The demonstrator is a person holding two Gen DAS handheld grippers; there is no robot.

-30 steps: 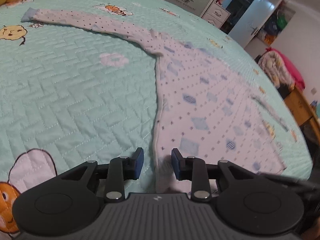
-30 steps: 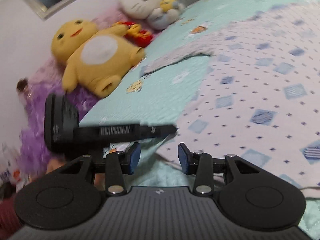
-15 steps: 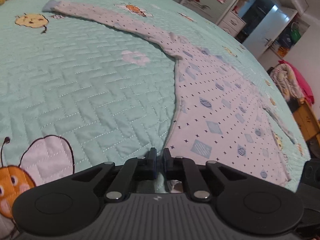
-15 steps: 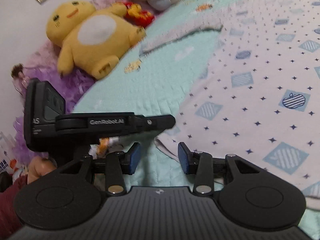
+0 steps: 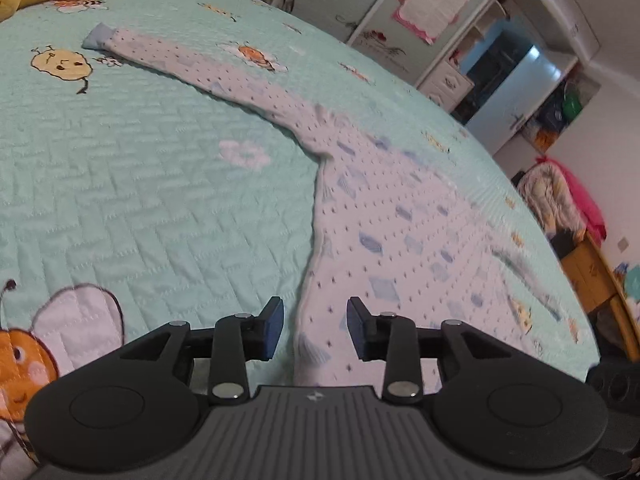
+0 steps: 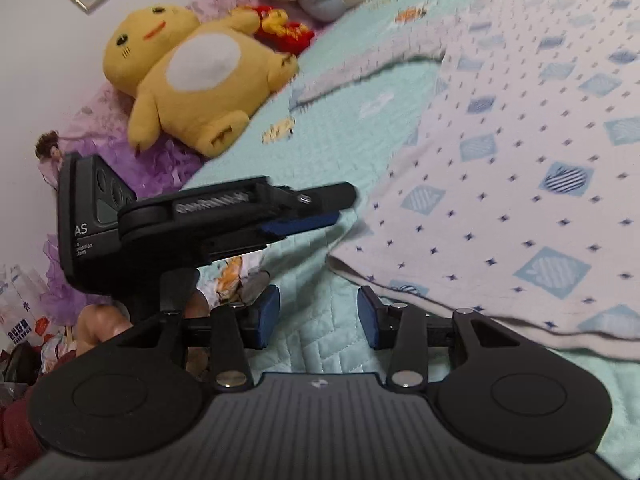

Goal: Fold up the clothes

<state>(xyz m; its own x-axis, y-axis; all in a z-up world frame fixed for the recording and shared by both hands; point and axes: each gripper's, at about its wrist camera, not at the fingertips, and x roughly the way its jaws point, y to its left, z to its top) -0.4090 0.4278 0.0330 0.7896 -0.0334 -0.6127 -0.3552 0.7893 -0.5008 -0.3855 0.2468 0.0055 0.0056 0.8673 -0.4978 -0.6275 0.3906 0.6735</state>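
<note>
Soft top (image 5: 400, 240) lies spread flat, unheld.
Your left gripper (image 5: 315, 326) is opening astride its side hem; right gripper (image 6: 318, 316) gapes empty beside the corner. Pinch hem edges; thin cloth sags.

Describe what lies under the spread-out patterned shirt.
The shirt lies flat on a mint quilted bedspread, visible all around it. The part directly beneath is covered and cannot be seen.

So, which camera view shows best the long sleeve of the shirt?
The left wrist view. There the sleeve lies stretched out flat on the bed cover, visible whole from cuff to shoulder. The right wrist view shows the same sleeve only far off and blurred.
</note>
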